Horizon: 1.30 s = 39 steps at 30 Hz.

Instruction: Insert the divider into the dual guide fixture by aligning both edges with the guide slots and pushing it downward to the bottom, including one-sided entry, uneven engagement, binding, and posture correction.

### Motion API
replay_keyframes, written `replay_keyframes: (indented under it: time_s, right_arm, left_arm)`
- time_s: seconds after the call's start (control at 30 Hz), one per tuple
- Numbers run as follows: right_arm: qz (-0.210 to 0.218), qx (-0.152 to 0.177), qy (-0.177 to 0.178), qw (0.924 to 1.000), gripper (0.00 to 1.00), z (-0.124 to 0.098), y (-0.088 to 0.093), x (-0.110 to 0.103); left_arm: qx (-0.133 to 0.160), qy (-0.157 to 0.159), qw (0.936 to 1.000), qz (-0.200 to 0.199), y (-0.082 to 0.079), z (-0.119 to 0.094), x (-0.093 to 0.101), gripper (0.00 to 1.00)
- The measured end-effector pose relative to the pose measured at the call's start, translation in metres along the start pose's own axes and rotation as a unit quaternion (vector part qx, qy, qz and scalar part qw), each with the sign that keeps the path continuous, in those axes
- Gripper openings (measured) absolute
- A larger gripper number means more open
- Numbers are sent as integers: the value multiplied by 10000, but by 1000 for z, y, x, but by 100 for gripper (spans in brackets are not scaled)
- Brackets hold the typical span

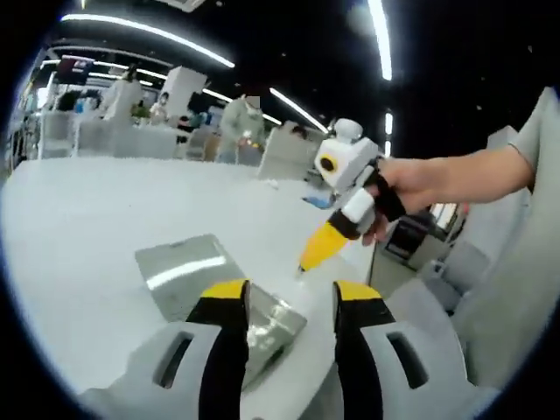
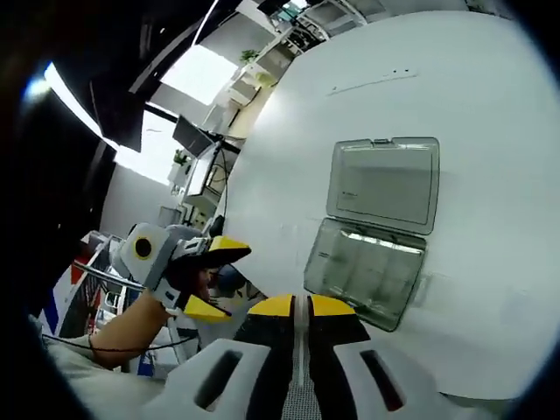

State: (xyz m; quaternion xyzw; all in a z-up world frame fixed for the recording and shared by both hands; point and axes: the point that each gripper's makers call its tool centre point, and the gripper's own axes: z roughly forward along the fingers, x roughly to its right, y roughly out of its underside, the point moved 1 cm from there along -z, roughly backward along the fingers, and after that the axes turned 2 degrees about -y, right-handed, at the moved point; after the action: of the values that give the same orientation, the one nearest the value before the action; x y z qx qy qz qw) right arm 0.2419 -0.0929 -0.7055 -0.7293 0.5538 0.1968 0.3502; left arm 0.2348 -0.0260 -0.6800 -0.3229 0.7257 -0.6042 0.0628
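Lying open on the white table (image 2: 490, 105), a clear plastic compartment box (image 2: 374, 236) is the nearest thing to a guide fixture here: in the right gripper view its lid (image 2: 385, 182) is folded flat back and its tray (image 2: 366, 269) shows faint inner partitions. In the left gripper view the same box sits low and left of centre, its lid (image 1: 179, 267) towards the far side and its tray (image 1: 271, 324) partly behind the left jaw. Whether a loose divider is already in hand or in the tray I cannot tell; nothing clearly reads as one.

From here the likely trouble is a cocked entry. A thin divider that catches one slot before the other would probably bind part-way, and pushing harder could flex it or skid the light box across the smooth table. Starting from above and off to one side, as both tools are now, makes that uneven start more likely.

The left gripper (image 1: 289, 297) has its jaws well apart, holding nothing, with the tray's near corner showing between them. The right gripper (image 2: 296, 304) has its yellow tips drawn together with only a sliver between; I see nothing pinched there. In the left gripper view it hangs over the table's edge, a hand (image 1: 398, 188) round its grip.
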Motion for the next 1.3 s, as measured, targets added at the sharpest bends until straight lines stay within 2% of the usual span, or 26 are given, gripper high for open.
replay_keyframes:
  time_s: [0.13,0.23,0.33,0.5,0.83,0.97,1.3]
  right_arm:
    - [184,-66,264,9995,0,7,-6,12]
    - [190,-178,607,9978,0,10,-10,22]
    - [275,-205,731,9967,0,15,-13,26]
    - [389,-433,1088,9924,0,20,-11,37]
    - [613,-632,1499,9848,0,28,-2,39]
    - [872,-671,1623,9806,0,30,6,38]
    - [865,-809,1931,9740,0,36,10,46]
  left_arm:
    - [-205,-153,9988,428,7,-1,-2,43]
    - [-178,-189,9988,409,7,-1,-3,43]
    - [-214,-251,9984,451,10,-1,-4,44]
    - [-310,-355,9973,569,16,-2,-4,47]
    - [-448,-557,9946,754,23,-5,-4,49]
    - [-450,-585,9946,735,24,-7,-4,49]
    - [-482,-620,9944,704,28,-11,-2,47]
